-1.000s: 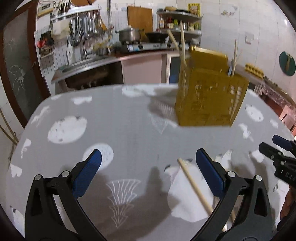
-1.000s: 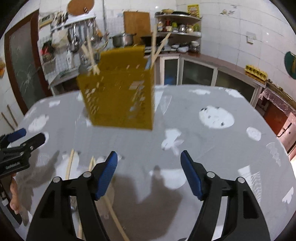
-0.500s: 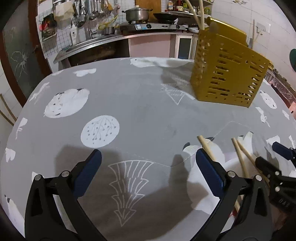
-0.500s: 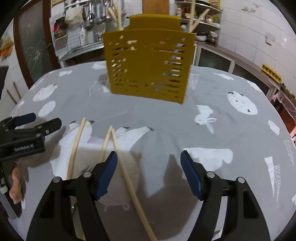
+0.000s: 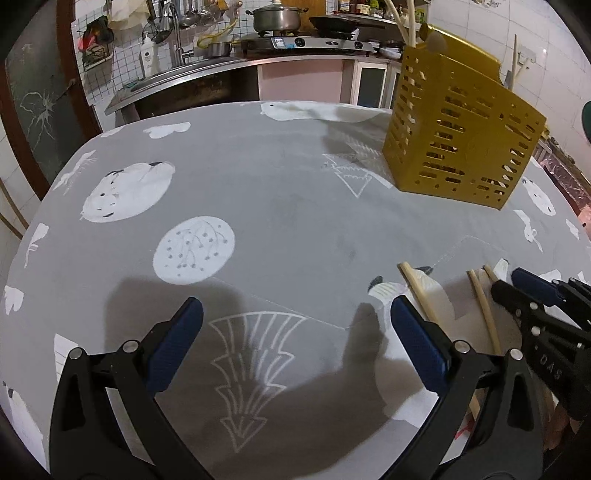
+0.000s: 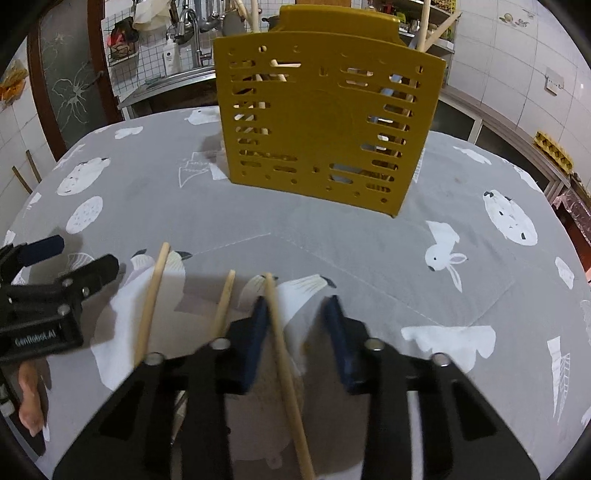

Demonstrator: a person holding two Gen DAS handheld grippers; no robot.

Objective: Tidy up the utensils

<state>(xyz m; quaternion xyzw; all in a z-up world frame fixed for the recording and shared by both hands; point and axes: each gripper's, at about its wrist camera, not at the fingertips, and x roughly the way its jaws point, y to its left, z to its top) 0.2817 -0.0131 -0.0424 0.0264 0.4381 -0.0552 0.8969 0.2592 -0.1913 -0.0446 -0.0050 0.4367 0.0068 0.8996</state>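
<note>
A yellow slotted utensil holder [image 6: 325, 125] stands on the grey tablecloth, with wooden sticks in it; it also shows in the left wrist view [image 5: 458, 129]. Three wooden chopsticks lie on the cloth near me: left [image 6: 151, 299], middle [image 6: 223, 306], right [image 6: 284, 354]. My right gripper [image 6: 297, 325] is low over the cloth, jaws partly closed, the right chopstick lying between them beside the left pad [image 6: 255, 332]. My left gripper [image 5: 295, 336] is wide open and empty over the cloth, left of the chopsticks [image 5: 419, 291]. It appears in the right wrist view [image 6: 55, 288].
The round table [image 5: 258, 192] has a grey cloth with white prints. Behind it run a kitchen counter with a sink [image 5: 155, 77], a stove with a pot [image 5: 277, 18], and tiled walls. The table edge lies close on the left and right.
Both grippers came down and forward toward the cloth. My right gripper narrowed its jaws around the right chopstick. The holder looms larger in the right wrist view.
</note>
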